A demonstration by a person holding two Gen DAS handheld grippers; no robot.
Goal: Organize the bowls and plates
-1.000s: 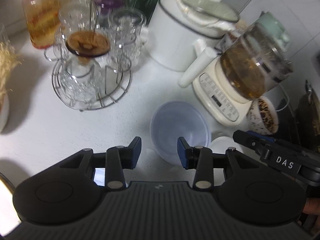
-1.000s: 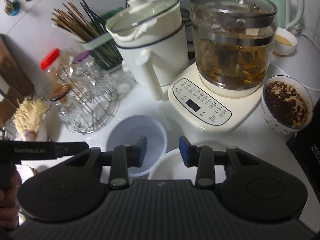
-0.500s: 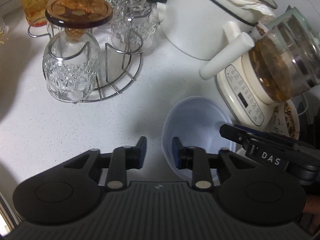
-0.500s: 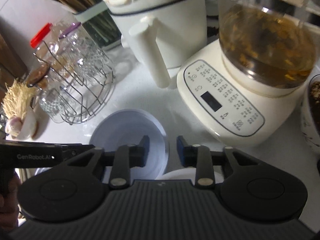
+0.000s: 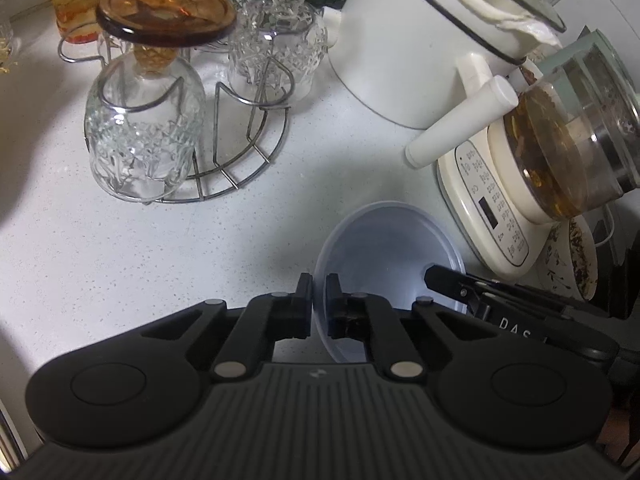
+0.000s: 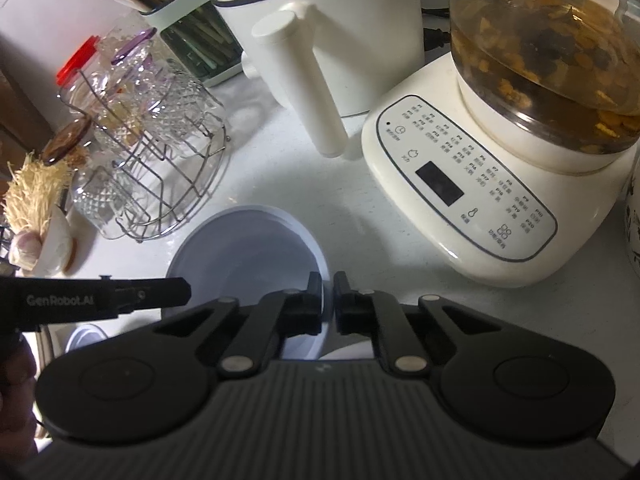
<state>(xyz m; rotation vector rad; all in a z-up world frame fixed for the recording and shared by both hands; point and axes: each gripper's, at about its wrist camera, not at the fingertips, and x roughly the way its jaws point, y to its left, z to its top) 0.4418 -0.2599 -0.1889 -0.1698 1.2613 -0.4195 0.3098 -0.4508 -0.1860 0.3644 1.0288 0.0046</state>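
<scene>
The pale blue round plastic bowl [image 5: 384, 256] sits on the white counter [image 5: 120, 248], near the cream kettle base [image 6: 460, 208]. Left gripper [image 5: 319, 300] and right gripper [image 6: 328, 304] each pinch opposite rims, probably so it lifts level.

My left gripper [image 5: 319, 304] points steeply down, jaws pinched onto a thin rim. My right gripper [image 6: 328, 306] tilts down likewise, jaws pinched on a rim too. A hand [image 6: 14, 384], probably my left, shows dimly at the edge.
</scene>
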